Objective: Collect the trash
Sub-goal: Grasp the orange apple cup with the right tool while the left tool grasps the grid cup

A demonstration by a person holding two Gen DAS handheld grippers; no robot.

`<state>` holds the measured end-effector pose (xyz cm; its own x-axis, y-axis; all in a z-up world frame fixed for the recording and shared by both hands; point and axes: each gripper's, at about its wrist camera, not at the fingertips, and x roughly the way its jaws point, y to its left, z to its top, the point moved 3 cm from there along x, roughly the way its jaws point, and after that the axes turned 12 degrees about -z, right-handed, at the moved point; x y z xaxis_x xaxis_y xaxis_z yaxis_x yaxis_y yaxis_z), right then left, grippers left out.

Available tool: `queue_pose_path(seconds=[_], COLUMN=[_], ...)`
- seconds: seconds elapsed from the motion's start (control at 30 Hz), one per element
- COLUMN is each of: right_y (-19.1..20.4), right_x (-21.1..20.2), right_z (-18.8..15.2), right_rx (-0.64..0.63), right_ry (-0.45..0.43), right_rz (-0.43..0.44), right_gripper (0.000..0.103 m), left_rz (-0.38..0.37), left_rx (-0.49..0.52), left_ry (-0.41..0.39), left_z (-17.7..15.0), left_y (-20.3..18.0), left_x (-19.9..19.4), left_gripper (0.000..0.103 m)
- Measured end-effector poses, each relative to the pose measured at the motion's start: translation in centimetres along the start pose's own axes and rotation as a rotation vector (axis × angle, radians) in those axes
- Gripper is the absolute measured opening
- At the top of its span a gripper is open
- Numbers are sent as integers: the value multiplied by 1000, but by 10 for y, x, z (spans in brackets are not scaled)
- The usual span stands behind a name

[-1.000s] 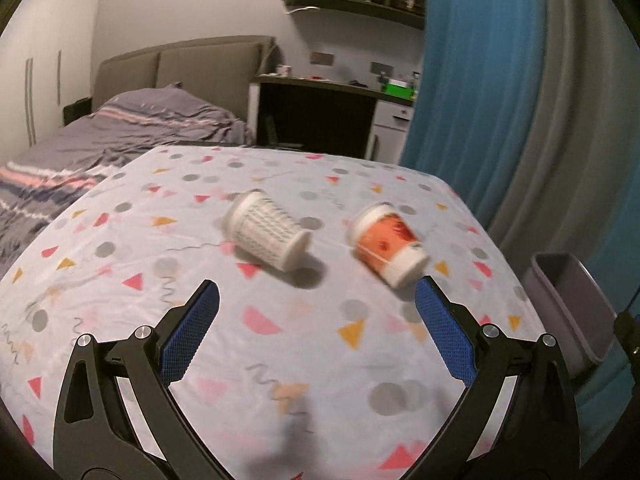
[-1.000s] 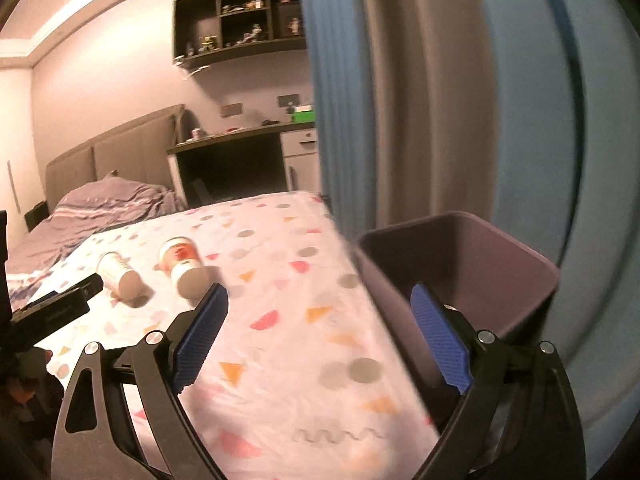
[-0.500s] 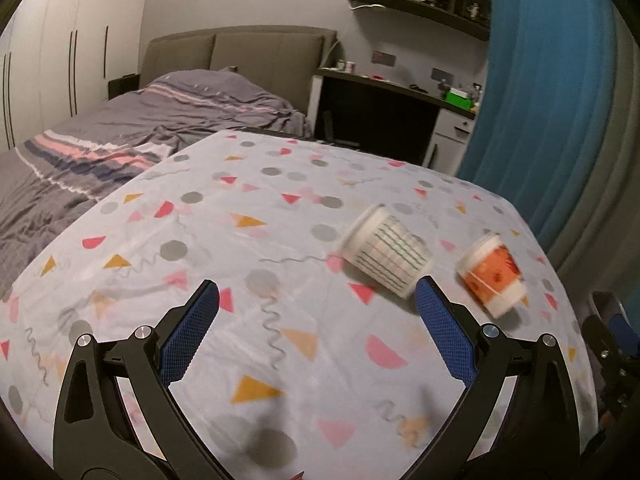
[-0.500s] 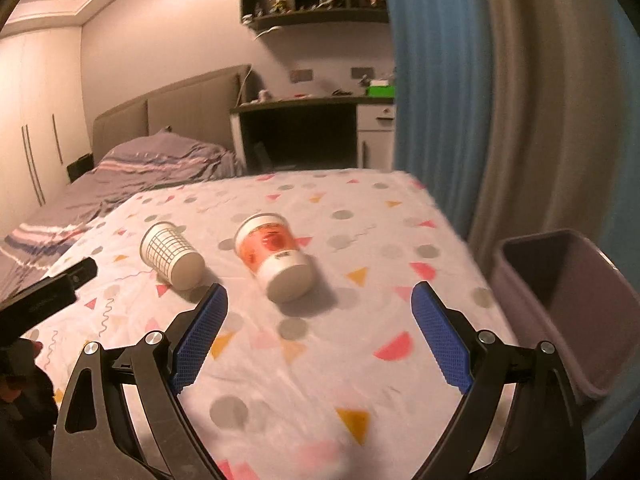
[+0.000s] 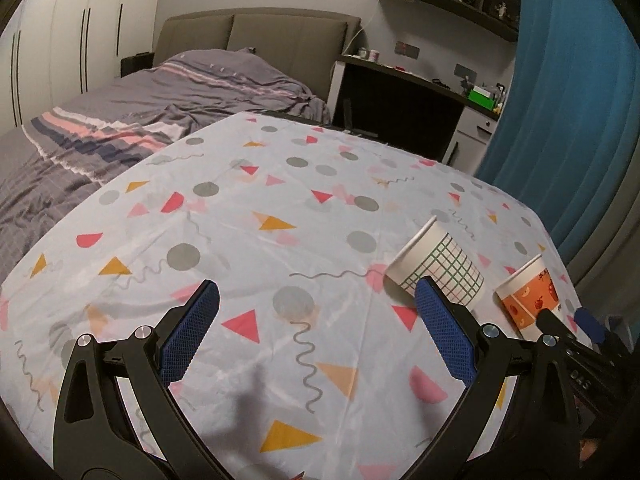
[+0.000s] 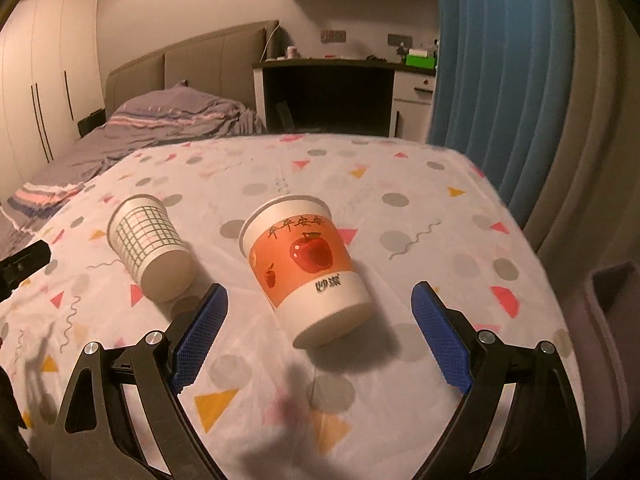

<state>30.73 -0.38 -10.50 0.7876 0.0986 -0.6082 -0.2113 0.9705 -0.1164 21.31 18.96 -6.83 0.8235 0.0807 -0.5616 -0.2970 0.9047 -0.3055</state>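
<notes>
Two paper cups lie on their sides on the patterned tabletop (image 6: 420,208): one grid-printed cup (image 6: 150,246) and one orange apple-printed cup (image 6: 308,268), near each other but apart. One right gripper (image 6: 320,332) hangs wide open just short of the orange cup's base. One left gripper (image 5: 316,320), also spread open and empty, hovers beside the grid cup. One grey bin (image 6: 608,300) stands past the tabletop's right edge.

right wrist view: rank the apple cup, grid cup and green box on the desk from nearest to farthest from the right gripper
1. Apple cup, lying on its side just ahead of the open right gripper, between its fingers.
2. Grid cup, also on its side, ahead and to the left.
3. Green box, far back on the desk by the blue curtain.
</notes>
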Motion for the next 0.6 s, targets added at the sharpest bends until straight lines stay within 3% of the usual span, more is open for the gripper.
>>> queue_pose_path(seconds=[0.13,0.33,0.6], right_y=[0,5,-8], right_x=[8,12,-2], right_z=[2,-1,-6], right_rx=[10,-2,70], right_ry=[27,73,54], right_rz=[23,68,95], right_gripper=[87,60,58], left_rz=[-18,-54,-113], left_rx=[-1,13,13], left_ry=[10,22,43], left_z=[0,0,-1], left_y=[-1,-12,-35], left_x=[3,7,13], left_gripper=[97,97,97])
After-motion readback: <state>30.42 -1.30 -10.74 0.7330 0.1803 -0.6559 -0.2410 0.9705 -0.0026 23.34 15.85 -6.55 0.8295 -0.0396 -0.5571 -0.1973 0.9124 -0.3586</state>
